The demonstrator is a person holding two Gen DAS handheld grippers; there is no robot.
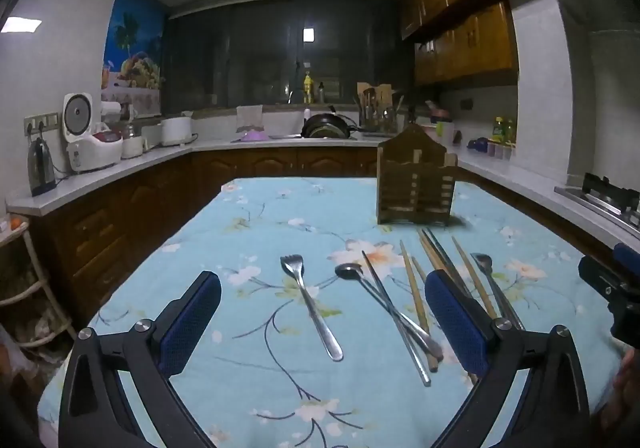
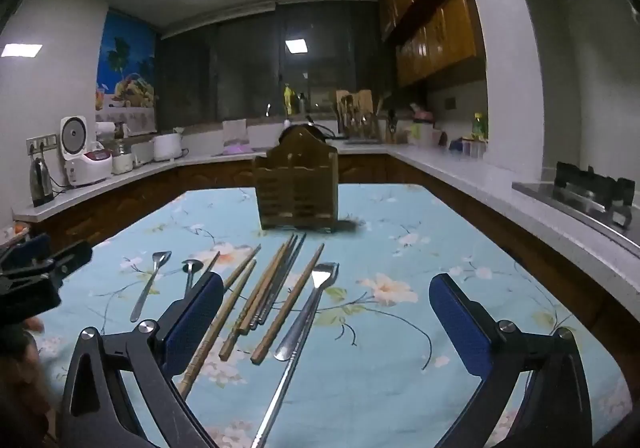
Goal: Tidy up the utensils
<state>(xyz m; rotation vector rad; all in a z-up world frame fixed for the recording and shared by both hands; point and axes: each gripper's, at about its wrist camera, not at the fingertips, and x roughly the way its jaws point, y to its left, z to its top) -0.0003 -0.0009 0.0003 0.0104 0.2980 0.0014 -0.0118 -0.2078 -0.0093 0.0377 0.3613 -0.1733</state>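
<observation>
I have both claws hovering over the table (image 1: pixel 256 207) with nothing in either. My left gripper (image 1: pixel 322 314) is spread wide, and so is my right gripper (image 2: pixel 326 314); their blue pads grip only air.

As far as I can judge, the sorting has not begun. The wooden holder (image 2: pixel 297 189) stands upright well ahead of my right claw, near the far edge of the floral cloth, and I see nothing sticking out of its top, though I cannot see into its slots.

Every utensil I can see lies flat on the cloth. Between my left claw's fingers lies a fork (image 1: pixel 310 302), handle toward me. Just inside its right finger, a small spoon (image 1: pixel 384 308) crosses a metal chopstick (image 1: pixel 394 318). Past that finger lie wooden chopsticks (image 1: pixel 416 298) and another fork (image 1: pixel 496 290), partly hidden.

From my right claw, the wooden and metal chopsticks (image 2: pixel 272 284) fan out ahead and just inside its left finger, tips toward the holder. That second fork (image 2: pixel 308 312) sits between the fingers, over a long metal chopstick (image 2: pixel 282 380) running toward me. The other fork and the spoon lie beyond the left finger.

So all of it remains: picking up each piece and standing it in the holder.
</observation>
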